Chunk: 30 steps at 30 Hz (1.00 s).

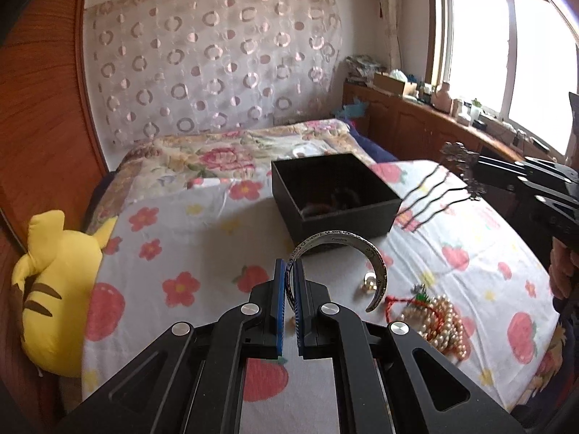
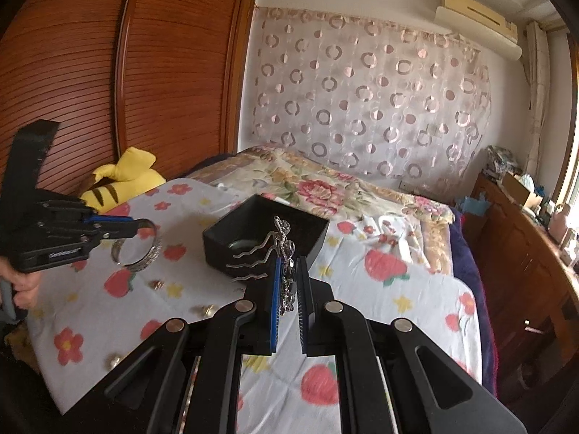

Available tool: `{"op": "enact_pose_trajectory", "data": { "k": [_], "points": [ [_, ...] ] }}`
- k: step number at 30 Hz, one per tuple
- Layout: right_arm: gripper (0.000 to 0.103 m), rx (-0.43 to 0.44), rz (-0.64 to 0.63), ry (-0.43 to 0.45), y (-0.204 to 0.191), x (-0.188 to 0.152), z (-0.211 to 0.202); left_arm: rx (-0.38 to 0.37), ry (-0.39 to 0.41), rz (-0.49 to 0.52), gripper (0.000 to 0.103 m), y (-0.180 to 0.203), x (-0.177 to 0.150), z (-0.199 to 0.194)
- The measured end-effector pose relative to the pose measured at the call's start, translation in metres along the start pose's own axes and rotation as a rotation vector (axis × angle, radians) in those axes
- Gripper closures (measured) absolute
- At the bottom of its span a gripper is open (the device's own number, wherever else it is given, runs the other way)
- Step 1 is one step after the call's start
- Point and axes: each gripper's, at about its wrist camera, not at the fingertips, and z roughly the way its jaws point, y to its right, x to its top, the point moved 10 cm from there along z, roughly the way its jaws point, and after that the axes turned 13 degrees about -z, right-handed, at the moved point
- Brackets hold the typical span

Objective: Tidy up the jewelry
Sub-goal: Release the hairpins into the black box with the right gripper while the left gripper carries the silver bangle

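Observation:
My left gripper (image 1: 290,266) is shut on a silver open cuff bracelet (image 1: 372,256) and holds it above the bed, just in front of the black open box (image 1: 336,195). It also shows in the right wrist view (image 2: 139,228) with the bracelet (image 2: 144,253). My right gripper (image 2: 288,264) is shut on a silver hair comb (image 2: 275,249) with wavy prongs, held by the box's (image 2: 266,233) near edge. In the left wrist view the comb (image 1: 434,191) hangs right of the box. Something dark lies inside the box.
A pearl strand (image 1: 445,322), a red cord (image 1: 398,302) and a small gold piece (image 1: 369,282) lie on the strawberry-print sheet (image 1: 202,246). Small earrings (image 2: 202,311) are scattered on it. A yellow plush (image 1: 54,289) sits at the left, with a wooden wardrobe (image 2: 108,90) behind it.

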Motion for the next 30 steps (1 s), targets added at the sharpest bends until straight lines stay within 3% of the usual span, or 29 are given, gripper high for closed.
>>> {"op": "enact_pose_trajectory", "data": {
  "k": [14,23,30],
  "points": [
    [0.093,-0.013,-0.014,-0.05,0.016,0.037,0.066,-0.002,0.049,-0.037,0.099,-0.007,0.019,-0.012],
    [0.093,0.082,0.056,-0.114,-0.006,0.032,0.112,0.005,0.061,-0.05,0.099,-0.013,0.029,-0.012],
    [0.093,0.099,0.051,-0.17,-0.016,0.015,0.129,0.002,0.055,-0.053,0.098,-0.012,0.032,-0.01]
  ]
}}
